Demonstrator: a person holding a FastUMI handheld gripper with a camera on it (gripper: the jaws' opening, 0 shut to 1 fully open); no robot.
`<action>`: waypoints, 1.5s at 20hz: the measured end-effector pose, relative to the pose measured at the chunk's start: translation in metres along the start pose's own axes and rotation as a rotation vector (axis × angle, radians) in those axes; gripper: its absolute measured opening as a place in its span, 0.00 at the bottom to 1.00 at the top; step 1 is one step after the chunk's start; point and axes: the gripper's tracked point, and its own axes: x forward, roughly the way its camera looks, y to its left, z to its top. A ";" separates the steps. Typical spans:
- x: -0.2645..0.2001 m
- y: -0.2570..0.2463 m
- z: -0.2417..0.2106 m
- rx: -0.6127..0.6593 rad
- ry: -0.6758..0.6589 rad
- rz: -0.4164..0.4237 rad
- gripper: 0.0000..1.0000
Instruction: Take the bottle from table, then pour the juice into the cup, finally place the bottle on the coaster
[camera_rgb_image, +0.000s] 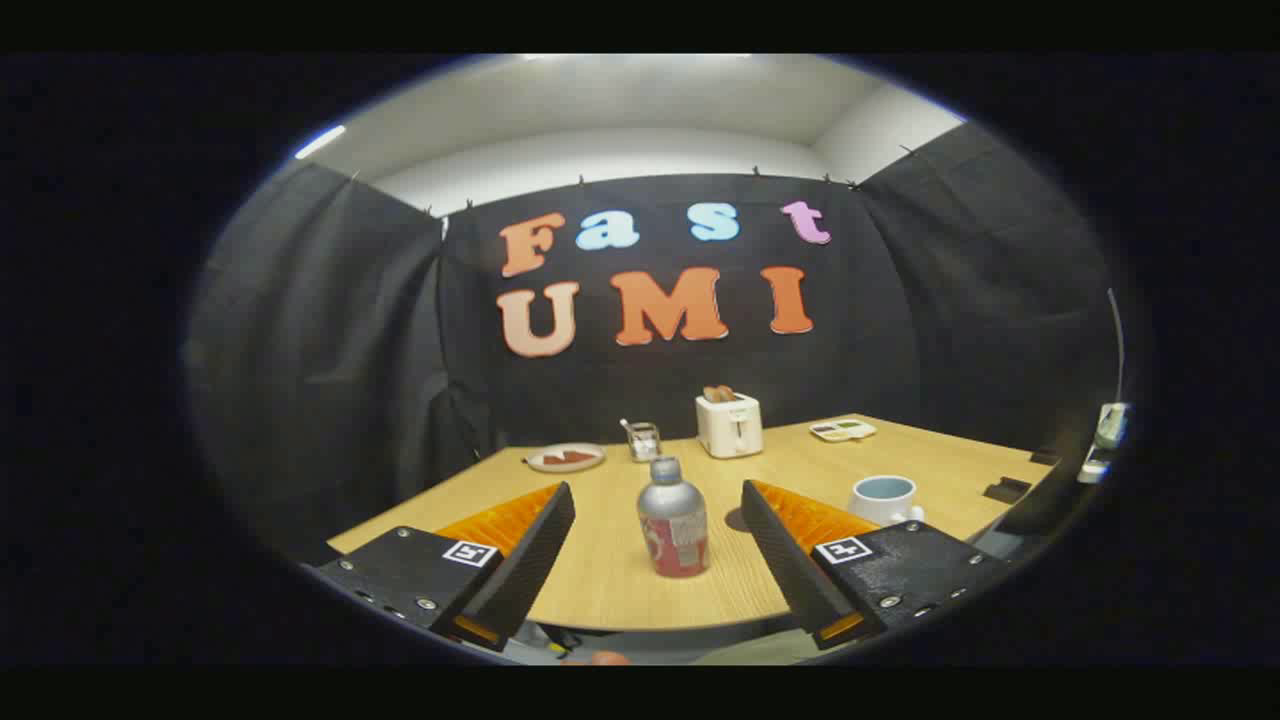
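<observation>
A small silver bottle (673, 520) with a grey cap and a red label stands upright on the wooden table (620, 580), near its front edge. It sits just ahead of my gripper (658, 500), in line with the gap between the two fingers. The fingers are spread wide and touch nothing. A white cup (884, 499) with a pale blue inside stands to the right of the bottle, partly behind the right finger (790, 540). A dark round patch (738, 519) lies on the table just right of the bottle, half hidden by that finger; I cannot tell whether it is the coaster.
A white toaster (729, 423) with bread stands at the back. Left of it are a small glass holder (643, 440) and a plate (565, 457) with something red. A flat white device (842, 430) lies at the back right. A dark object (1006, 490) sits near the right edge.
</observation>
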 end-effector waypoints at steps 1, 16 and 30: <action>-0.002 0.006 -0.005 -0.037 0.008 0.002 0.99; 0.012 0.007 -0.023 -0.159 0.059 0.018 0.99; 0.045 -0.008 -0.083 -0.095 0.251 -0.034 0.99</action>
